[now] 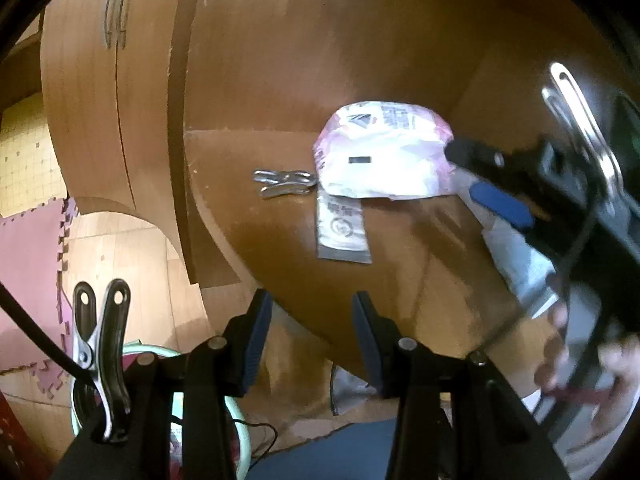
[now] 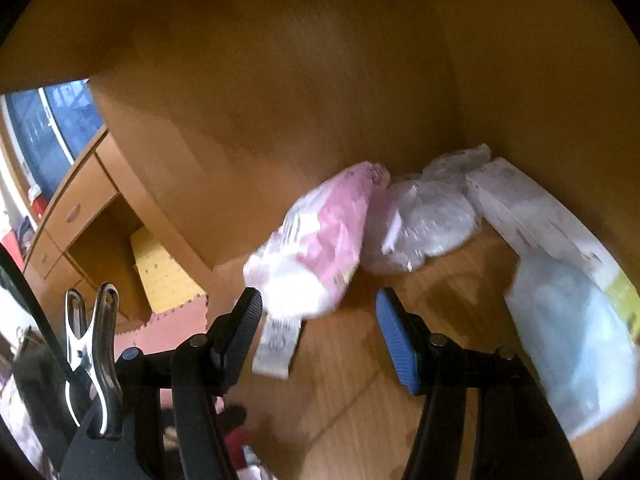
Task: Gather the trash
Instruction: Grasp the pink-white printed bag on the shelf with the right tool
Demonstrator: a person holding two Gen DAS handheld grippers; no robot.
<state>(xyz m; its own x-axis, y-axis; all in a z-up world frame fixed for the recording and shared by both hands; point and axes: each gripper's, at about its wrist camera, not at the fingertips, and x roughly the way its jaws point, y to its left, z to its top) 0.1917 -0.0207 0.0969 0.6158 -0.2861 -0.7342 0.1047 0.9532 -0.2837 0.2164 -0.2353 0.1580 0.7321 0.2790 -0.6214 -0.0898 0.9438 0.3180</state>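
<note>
Right tool [image 2: 318, 336] gapes empty, pink wrapper [image 2: 316, 240] just ahead between its tips on the table [image 2: 360, 400], left tool [image 1: 312, 332] open too — a hasty close could shove it aside.

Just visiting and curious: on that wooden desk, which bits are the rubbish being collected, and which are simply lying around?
Rubbish, most likely:
- pink and white wrapper
- small grey sachet
- crumpled clear plastic
- pale blue bag

Just lying about, I'd guess:
- metal clips
- white box
- puzzle floor mat

Both tongs are open, holding nothing.
</note>
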